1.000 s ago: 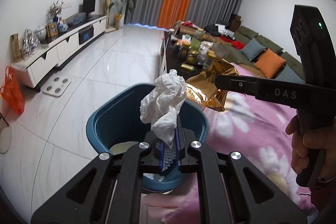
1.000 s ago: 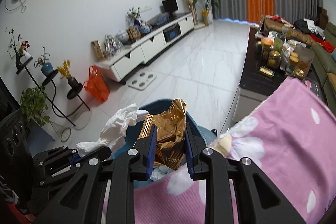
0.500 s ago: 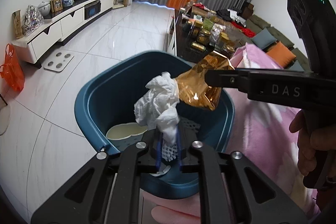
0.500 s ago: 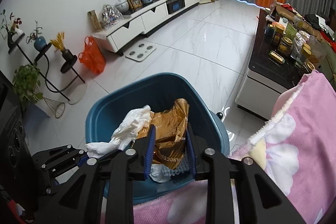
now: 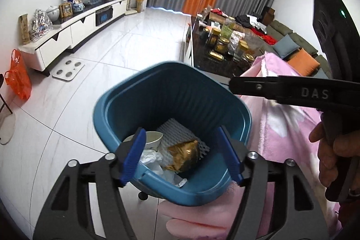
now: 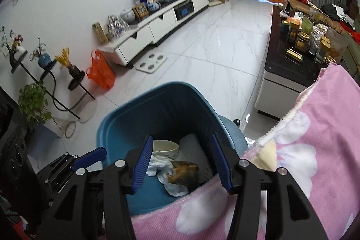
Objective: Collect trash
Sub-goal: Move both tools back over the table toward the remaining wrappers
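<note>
A blue trash bin (image 5: 117,109) (image 6: 117,120) stands on the floor beside the pink blanket. Inside it lie a gold wrapper (image 5: 183,153) (image 6: 183,170), a crumpled white tissue (image 5: 150,158) (image 6: 158,164), a white cup (image 5: 153,138) (image 6: 165,146) and a white foam net (image 5: 177,129). My left gripper (image 5: 182,155) hovers over the bin's near rim, its jaws opening, nothing pressed between them. My right gripper (image 6: 183,160) hangs above the bin too, jaws opening and empty; in the left wrist view its finger (image 5: 258,87) crosses from the right, held by a hand (image 5: 333,154).
A pink flowered blanket (image 6: 315,150) covers the surface at the right. A dark coffee table (image 6: 290,64) crowded with jars stands beyond it. On the white tiled floor sit a scale (image 6: 151,62), an orange bag (image 6: 100,73), a TV cabinet (image 6: 157,24) and plant stands (image 6: 45,73).
Both grippers sank toward the bin and let go: the tissue dropped from the left one, the gold wrapper from the right, and both now lie inside the bin.
</note>
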A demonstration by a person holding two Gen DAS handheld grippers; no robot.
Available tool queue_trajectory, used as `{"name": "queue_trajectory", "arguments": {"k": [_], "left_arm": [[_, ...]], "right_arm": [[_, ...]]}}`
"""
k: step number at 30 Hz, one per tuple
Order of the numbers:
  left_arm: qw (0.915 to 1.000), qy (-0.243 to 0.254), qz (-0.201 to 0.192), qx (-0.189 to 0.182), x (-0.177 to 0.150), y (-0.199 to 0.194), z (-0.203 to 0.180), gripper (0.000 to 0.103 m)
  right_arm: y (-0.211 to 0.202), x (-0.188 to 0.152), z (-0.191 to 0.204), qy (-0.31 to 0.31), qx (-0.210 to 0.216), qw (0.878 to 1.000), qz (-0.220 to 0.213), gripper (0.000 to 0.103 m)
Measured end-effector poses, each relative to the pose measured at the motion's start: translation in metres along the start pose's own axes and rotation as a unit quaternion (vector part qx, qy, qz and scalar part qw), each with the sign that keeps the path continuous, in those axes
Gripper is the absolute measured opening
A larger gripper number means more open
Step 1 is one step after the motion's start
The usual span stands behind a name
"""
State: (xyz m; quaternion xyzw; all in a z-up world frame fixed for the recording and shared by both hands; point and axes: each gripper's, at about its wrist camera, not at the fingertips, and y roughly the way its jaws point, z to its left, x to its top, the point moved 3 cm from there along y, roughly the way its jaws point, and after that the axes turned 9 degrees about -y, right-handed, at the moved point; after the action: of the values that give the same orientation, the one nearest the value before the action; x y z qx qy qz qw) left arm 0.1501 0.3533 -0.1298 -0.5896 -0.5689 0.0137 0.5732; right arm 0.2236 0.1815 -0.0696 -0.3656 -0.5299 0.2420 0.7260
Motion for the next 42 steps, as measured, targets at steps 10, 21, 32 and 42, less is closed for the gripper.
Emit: {"name": "queue_trajectory", "arguments": {"k": [10, 21, 32, 42], "left_arm": [[0.9982, 0.003, -0.059, 0.008, 0.001, -0.062, 0.004, 0.094], [0.9948, 0.018, -0.098, -0.021, -0.007, -0.127, -0.023, 0.097], [0.9897, 0.064, -0.110, -0.066, -0.029, -0.183, -0.080, 0.097], [0.9847, 0.100, -0.095, -0.106, -0.066, -0.211, -0.121, 0.097]], "right_arm": [[-0.073, -0.015, 0.001, 0.011, -0.012, 0.995, -0.096, 0.076], [-0.146, -0.066, 0.000, 0.017, -0.073, 0.983, -0.165, 0.095], [-0.207, -0.126, -0.010, 0.041, -0.138, 0.970, -0.198, 0.096], [-0.251, -0.189, -0.030, 0.096, -0.192, 0.953, -0.214, 0.096]]}}
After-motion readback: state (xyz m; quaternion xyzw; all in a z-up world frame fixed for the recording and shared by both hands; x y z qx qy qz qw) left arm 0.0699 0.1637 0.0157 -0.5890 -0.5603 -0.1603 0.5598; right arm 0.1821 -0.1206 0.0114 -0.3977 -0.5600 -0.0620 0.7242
